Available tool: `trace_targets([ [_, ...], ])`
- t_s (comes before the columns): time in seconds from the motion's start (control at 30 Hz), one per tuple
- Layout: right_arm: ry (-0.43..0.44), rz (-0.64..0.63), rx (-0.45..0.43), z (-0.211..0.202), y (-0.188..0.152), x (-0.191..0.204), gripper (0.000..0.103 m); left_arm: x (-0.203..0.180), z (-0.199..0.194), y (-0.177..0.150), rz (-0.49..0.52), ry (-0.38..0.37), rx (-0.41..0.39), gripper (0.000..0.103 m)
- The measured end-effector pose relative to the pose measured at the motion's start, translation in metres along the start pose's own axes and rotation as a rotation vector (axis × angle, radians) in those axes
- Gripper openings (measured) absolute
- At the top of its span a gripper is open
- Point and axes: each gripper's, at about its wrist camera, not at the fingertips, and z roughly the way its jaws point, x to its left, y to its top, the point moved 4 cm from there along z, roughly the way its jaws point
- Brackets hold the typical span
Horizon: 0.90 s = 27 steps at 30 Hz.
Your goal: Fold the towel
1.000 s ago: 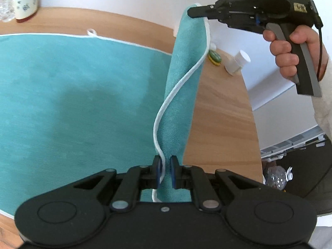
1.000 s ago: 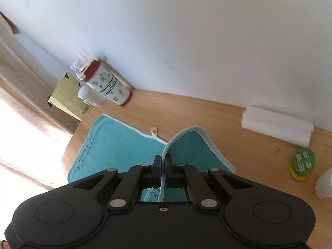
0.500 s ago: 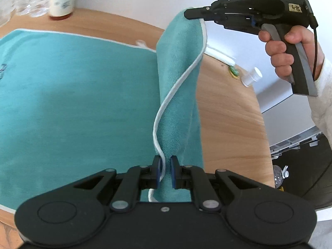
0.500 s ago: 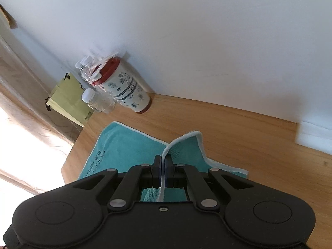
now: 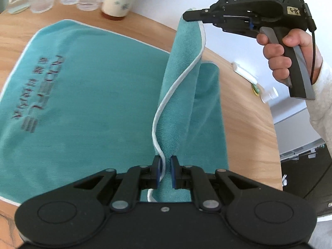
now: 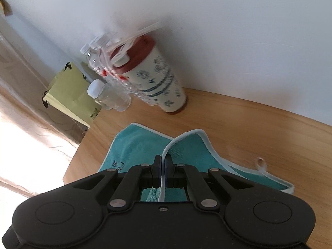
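A teal towel [image 5: 87, 95] with white piping and dark lettering lies spread on the wooden table [image 5: 244, 112]. My left gripper [image 5: 165, 167] is shut on the near corner of its right edge. My right gripper [image 5: 187, 17] is shut on the far corner of that edge and holds it high, so the edge hangs between them as a raised strip. In the right wrist view the right gripper [image 6: 163, 165] pinches the white piping, and the towel [image 6: 132, 145] lies below it.
A patterned cup with a red lid [image 6: 153, 78] and several clear bottles [image 6: 110, 97] stand at the wall on the far left. A small white bottle [image 5: 269, 95] and a green item [image 5: 256, 89] sit at the table's far right. A hanging loop [image 6: 260, 162] sticks out from the towel's edge.
Both grippers have carried the lifted right edge leftward over the towel. The cup and bottles now sit closer in both views, and the lettering has come into sight.
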Motion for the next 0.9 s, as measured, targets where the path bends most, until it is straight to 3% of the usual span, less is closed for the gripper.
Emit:
trace_targets([
  [0.57,0.034,-0.080,0.107,0.102,0.025,0.088,0.003,0.083,-0.046,0.003,-0.115,0.036,-0.043,0.009],
  [0.9,0.020,-0.099,0.182,0.161,0.022,0.105,0.003,0.113,-0.055,-0.007,-0.202,0.067,-0.063,0.009],
])
